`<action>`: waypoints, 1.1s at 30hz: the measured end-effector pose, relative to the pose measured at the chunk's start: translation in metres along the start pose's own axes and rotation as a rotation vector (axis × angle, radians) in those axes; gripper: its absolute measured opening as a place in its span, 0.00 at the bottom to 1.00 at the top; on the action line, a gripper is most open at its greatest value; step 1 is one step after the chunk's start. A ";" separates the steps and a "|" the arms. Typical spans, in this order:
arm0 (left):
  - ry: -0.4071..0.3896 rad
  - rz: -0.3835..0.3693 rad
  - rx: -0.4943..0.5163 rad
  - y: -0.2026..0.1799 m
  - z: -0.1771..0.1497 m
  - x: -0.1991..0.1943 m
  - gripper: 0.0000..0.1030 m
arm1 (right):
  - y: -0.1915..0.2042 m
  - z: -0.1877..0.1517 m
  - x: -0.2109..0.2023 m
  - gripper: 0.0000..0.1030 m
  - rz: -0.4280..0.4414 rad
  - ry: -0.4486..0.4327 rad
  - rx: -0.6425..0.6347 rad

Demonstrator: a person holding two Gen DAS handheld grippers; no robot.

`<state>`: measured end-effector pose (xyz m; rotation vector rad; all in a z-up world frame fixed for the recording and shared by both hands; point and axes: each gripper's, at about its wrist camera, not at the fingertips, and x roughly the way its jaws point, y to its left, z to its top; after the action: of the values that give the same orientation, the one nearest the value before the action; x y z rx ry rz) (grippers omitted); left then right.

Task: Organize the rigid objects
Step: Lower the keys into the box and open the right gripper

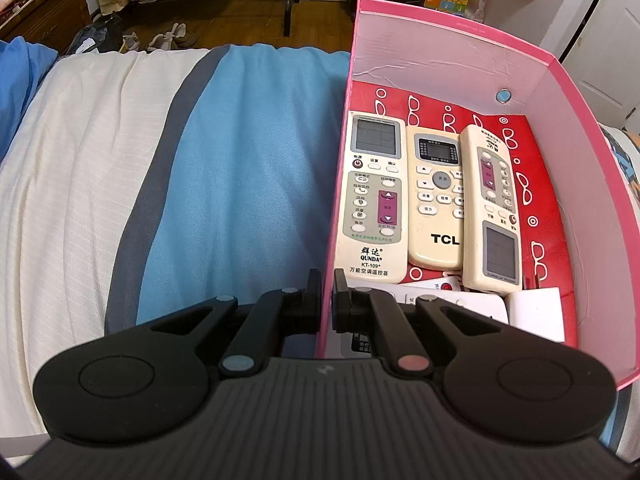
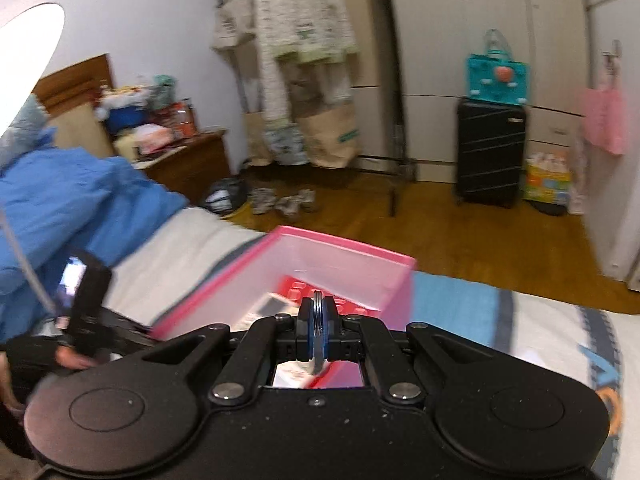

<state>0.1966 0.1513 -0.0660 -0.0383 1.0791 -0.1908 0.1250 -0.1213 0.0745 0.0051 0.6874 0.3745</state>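
Observation:
A pink box (image 1: 460, 60) with a red patterned floor sits on the bed. Three cream remote controls lie side by side in it: a QUNDA remote (image 1: 370, 196), a TCL remote (image 1: 436, 200) and a third remote (image 1: 496, 208). More white items (image 1: 536, 312) lie at its near end. My left gripper (image 1: 327, 300) is shut on the box's left wall, one finger inside and one outside. My right gripper (image 2: 318, 320) hovers above the pink box (image 2: 340, 256), shut on a thin blue flat object (image 2: 318, 340) held edge-on. The right wrist view is blurred.
The bed has a white, grey and blue cover (image 1: 180, 180). A blue quilt (image 2: 72, 192) lies at the left. A wooden nightstand (image 2: 188, 160), a clothes rack with bags (image 2: 304, 80), shoes (image 2: 280, 200) and a black suitcase (image 2: 490, 152) stand on the floor beyond.

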 end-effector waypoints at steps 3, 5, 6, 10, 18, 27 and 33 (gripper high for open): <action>0.000 -0.005 -0.002 0.001 0.000 0.000 0.03 | 0.012 -0.001 0.013 0.05 0.052 0.033 -0.017; 0.000 -0.007 -0.002 0.001 0.000 0.000 0.03 | 0.018 -0.007 0.026 0.06 0.061 0.075 -0.041; 0.000 -0.008 -0.001 0.001 0.000 0.000 0.03 | 0.020 -0.009 0.032 0.06 0.062 0.095 -0.045; -0.001 -0.010 0.000 0.001 -0.001 0.000 0.03 | 0.026 -0.023 0.058 0.06 0.023 0.179 -0.109; 0.000 -0.012 0.000 0.001 0.000 0.001 0.03 | 0.018 -0.036 0.090 0.06 -0.058 0.246 -0.176; 0.002 -0.013 -0.003 0.000 -0.001 0.002 0.03 | -0.010 -0.015 0.056 0.23 -0.133 0.098 -0.060; 0.003 -0.013 -0.007 0.001 -0.002 0.002 0.03 | -0.056 -0.014 0.023 0.23 -0.204 0.100 0.061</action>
<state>0.1965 0.1520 -0.0689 -0.0513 1.0829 -0.1990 0.1513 -0.1670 0.0423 -0.0257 0.7900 0.1579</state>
